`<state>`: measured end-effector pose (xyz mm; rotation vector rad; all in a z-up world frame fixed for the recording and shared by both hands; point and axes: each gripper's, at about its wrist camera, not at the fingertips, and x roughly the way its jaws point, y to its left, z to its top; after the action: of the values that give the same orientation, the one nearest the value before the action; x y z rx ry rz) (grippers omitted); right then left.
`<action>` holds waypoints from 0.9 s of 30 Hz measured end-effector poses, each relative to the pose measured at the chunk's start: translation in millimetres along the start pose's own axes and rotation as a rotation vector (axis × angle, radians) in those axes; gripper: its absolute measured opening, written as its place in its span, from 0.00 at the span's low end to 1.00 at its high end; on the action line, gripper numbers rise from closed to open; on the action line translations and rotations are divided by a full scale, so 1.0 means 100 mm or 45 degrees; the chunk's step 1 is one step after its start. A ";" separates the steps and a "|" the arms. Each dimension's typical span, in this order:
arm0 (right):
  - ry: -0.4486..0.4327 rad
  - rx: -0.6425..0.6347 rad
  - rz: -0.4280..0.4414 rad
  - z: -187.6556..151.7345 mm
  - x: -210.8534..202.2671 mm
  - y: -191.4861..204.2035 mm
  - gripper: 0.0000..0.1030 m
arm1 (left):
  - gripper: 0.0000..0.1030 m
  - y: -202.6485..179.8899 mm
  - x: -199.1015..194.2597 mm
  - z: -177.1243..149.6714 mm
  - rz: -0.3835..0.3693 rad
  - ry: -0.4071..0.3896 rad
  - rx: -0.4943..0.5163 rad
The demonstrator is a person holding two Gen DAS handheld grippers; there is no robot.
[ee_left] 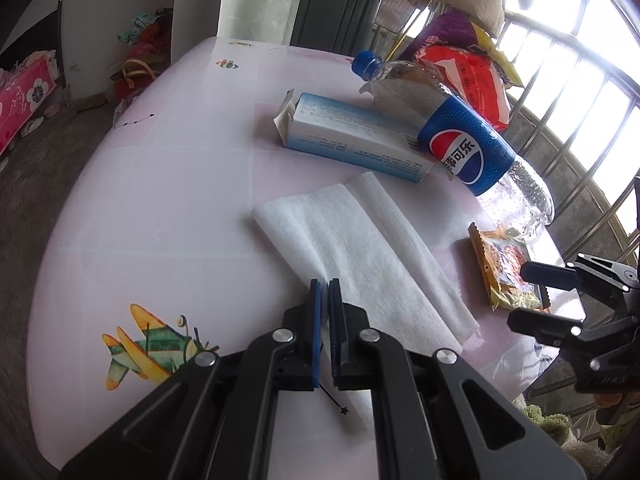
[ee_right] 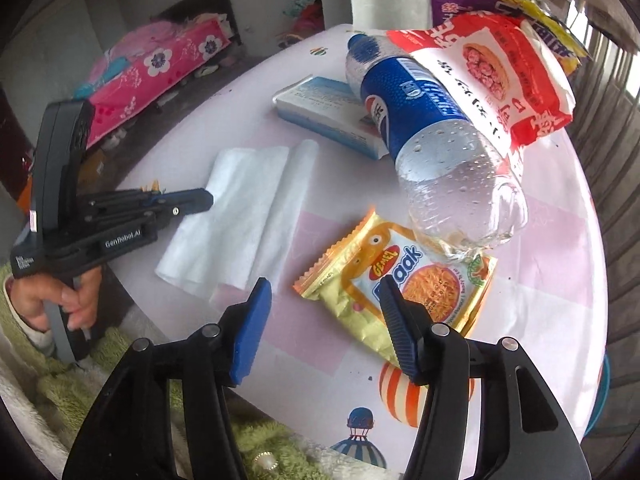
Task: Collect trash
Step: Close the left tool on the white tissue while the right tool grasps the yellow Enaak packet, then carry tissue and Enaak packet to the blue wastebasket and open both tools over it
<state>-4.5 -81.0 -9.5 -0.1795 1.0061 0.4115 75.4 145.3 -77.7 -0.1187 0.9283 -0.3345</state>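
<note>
Left wrist view: left tool (ee_left: 325, 286) nearly closed, thin gap between pads, gripping nothing, over near edge of white tissue (ee_left: 360, 248) on table (ee_left: 140, 200). Ahead: blue-white carton (ee_left: 352, 136), Pepsi bottle (ee_left: 460, 132) leaning on it. Far right: right tool (ee_left: 528, 294), by noodle packet (ee_left: 506, 268).

Right wrist view: right tool (ee_right: 324, 300) wide open, empty, right finger (ee_right: 394, 320) overlapping noodle packet (ee_right: 400, 276). Bottle base (ee_right: 472, 208) beyond packet, touching it. Red-white snack bag (ee_right: 492, 80) on bottle. Left tool (ee_right: 210, 199) far left, tips at tissue (ee_right: 244, 208) edge.
</note>
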 end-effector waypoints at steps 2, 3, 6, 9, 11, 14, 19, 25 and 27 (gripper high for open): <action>0.011 -0.068 -0.070 -0.02 0.08 0.05 0.54 | 0.03 0.01 -0.01 -0.01 0.002 -0.001 -0.004; 0.014 -0.093 -0.098 -0.03 0.12 0.05 0.54 | 0.03 0.01 -0.01 -0.01 0.003 -0.003 -0.005; 0.009 -0.034 -0.047 -0.05 0.19 -0.06 0.57 | 0.03 0.04 -0.02 -0.02 -0.006 -0.006 -0.019; -0.012 0.008 -0.042 -0.04 0.20 -0.15 0.57 | 0.03 0.04 -0.02 -0.02 -0.010 -0.006 -0.024; -0.016 0.027 -0.059 -0.02 0.20 -0.17 0.50 | 0.03 0.04 -0.02 -0.01 -0.010 -0.007 -0.025; -0.017 0.053 -0.041 0.00 0.18 -0.18 0.36 | 0.03 0.05 -0.02 -0.02 -0.018 -0.010 -0.036; -0.009 0.078 -0.022 0.02 0.18 -0.17 0.09 | 0.03 0.07 -0.02 -0.02 -0.022 -0.022 -0.044; -0.025 0.112 -0.005 0.04 0.15 -0.18 0.03 | 0.01 0.09 -0.03 0.00 -0.025 -0.036 -0.068; -0.046 0.105 0.007 0.06 0.08 -0.16 0.03 | 0.01 0.09 -0.09 0.01 -0.025 -0.063 -0.070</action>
<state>10.5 -92.0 -13.8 -0.0949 0.9860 0.3761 73.2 156.8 -72.1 -0.1861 0.8879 -0.3229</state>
